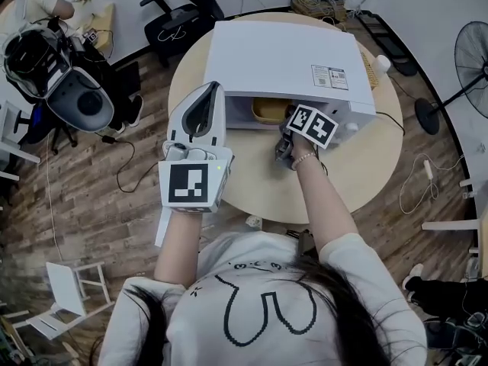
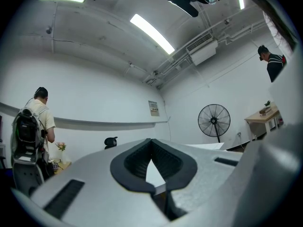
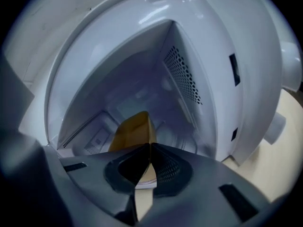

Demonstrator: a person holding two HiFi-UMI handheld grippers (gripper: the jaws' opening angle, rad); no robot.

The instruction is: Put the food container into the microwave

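The white microwave (image 1: 282,63) stands on a round wooden table (image 1: 366,174) with its cavity open toward me. A yellow food container (image 1: 267,110) sits just inside the opening; in the right gripper view the container (image 3: 132,129) rises directly behind the jaw tips. My right gripper (image 3: 150,146) is at the cavity mouth with its jaws closed on the container's near wall. In the head view its marker cube hides the tips of the right gripper (image 1: 288,132). My left gripper (image 1: 206,91) is held up left of the opening, shut and empty; seen from its own camera, the left gripper (image 2: 151,142) points at the room.
A standing fan (image 1: 473,59) is at the right, an office chair (image 1: 179,17) behind the table, a white stool (image 1: 72,288) on the floor at left. Cables lie on the wooden floor. A person stands at the back left (image 2: 38,122).
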